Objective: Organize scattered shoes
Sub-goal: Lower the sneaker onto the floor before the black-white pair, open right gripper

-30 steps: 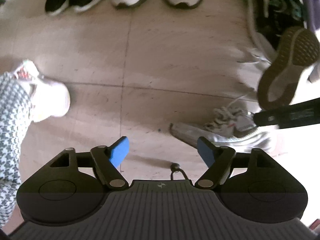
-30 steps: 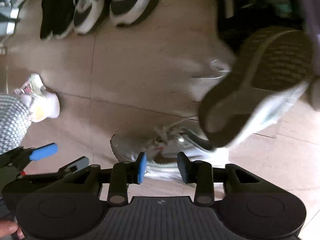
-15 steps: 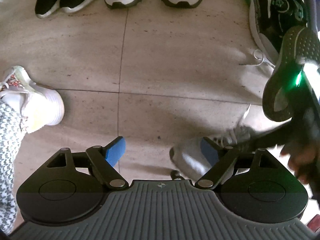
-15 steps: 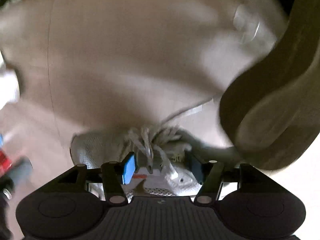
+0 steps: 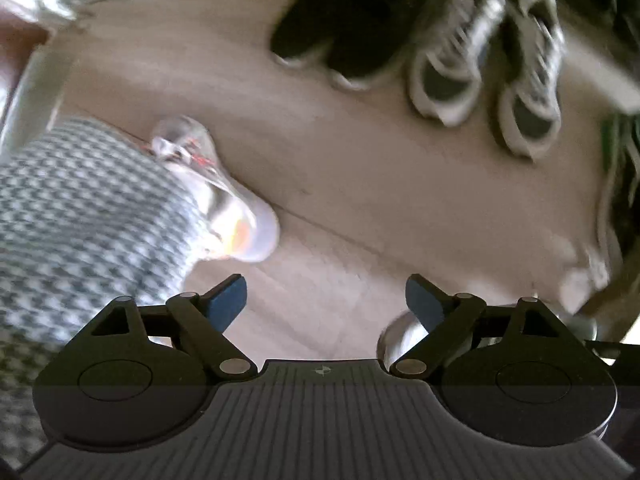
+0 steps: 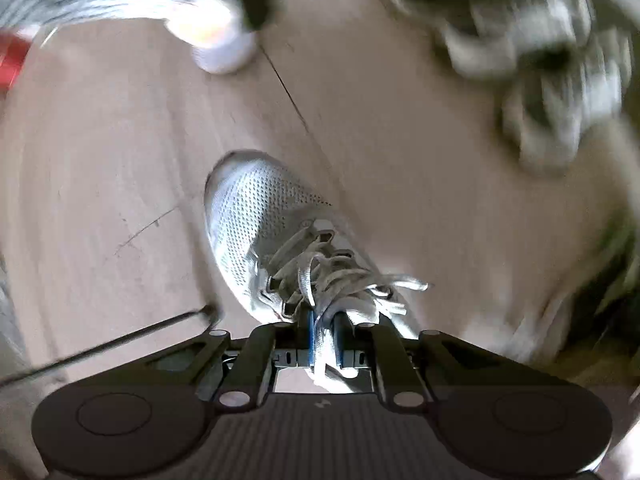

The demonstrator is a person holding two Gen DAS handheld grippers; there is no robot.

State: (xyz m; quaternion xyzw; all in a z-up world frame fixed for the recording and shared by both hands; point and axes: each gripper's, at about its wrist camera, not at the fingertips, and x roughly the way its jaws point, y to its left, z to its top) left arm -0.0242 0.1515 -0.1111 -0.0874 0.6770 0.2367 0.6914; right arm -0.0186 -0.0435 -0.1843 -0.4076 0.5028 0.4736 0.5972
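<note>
Looks like a home entryway: tiled floor point(image 5: 360, 184), pairs of sneakers point(image 5: 484, 64) lined up along its far edge.

Two black shoes point(image 5: 344, 36); two grey-and-white sneakers point(image 5: 452, 68); one white mesh sneaker point(image 6: 272, 232); one worn white shoe point(image 5: 224, 208); two grippers point(image 5: 326, 300).

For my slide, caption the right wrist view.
Right gripper closing on the tongue and laces of a white mesh sneaker above the tiled floor.

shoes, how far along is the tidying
Done: a black pair and a grey-white pair stand side by side on the floor. In hand: the right tool is closing on a white sneaker at its laces. Left tool is opening, empty. Left: more shoes at the right edge, blurred.
</note>
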